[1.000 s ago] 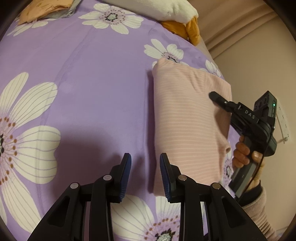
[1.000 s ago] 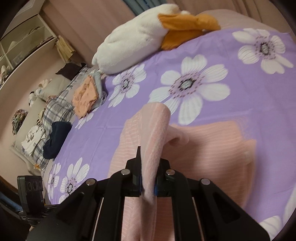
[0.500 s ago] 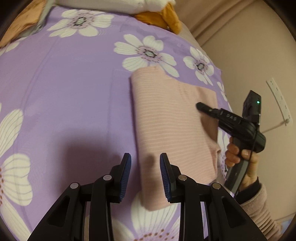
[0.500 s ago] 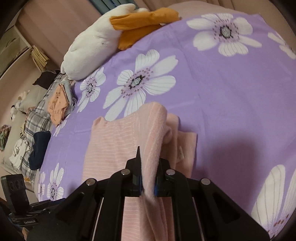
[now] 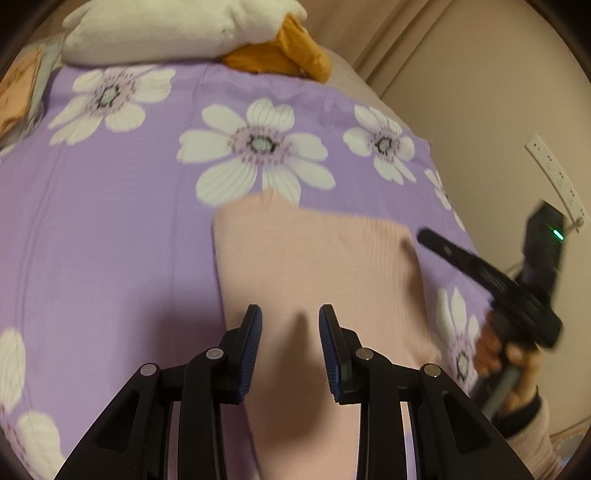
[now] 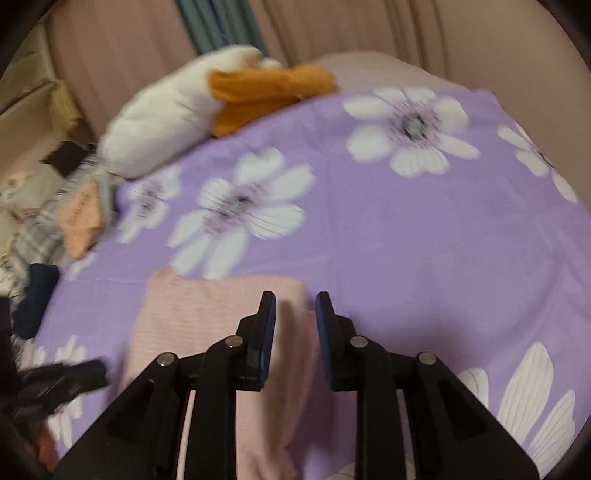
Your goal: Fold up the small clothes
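A pink striped garment [image 5: 314, 266] lies folded flat on the purple flowered bedspread [image 5: 110, 206]. My left gripper [image 5: 290, 328] is open and empty, hovering over the garment's near part. My right gripper [image 6: 295, 314] is open and empty above the garment's right edge [image 6: 221, 317]; it also shows in the left wrist view [image 5: 476, 266], to the right of the garment. The left gripper shows blurred at the lower left of the right wrist view [image 6: 62, 380].
A white and orange plush toy [image 5: 177, 33] lies at the bed's far end. An orange folded garment [image 6: 81, 218] and other clothes [image 6: 37, 295] sit at the left side. A wall with a power strip [image 5: 557, 177] is close on the right.
My right gripper has opened and let go of the pink garment fold, which now lies flat. My left gripper has moved right, over the garment.
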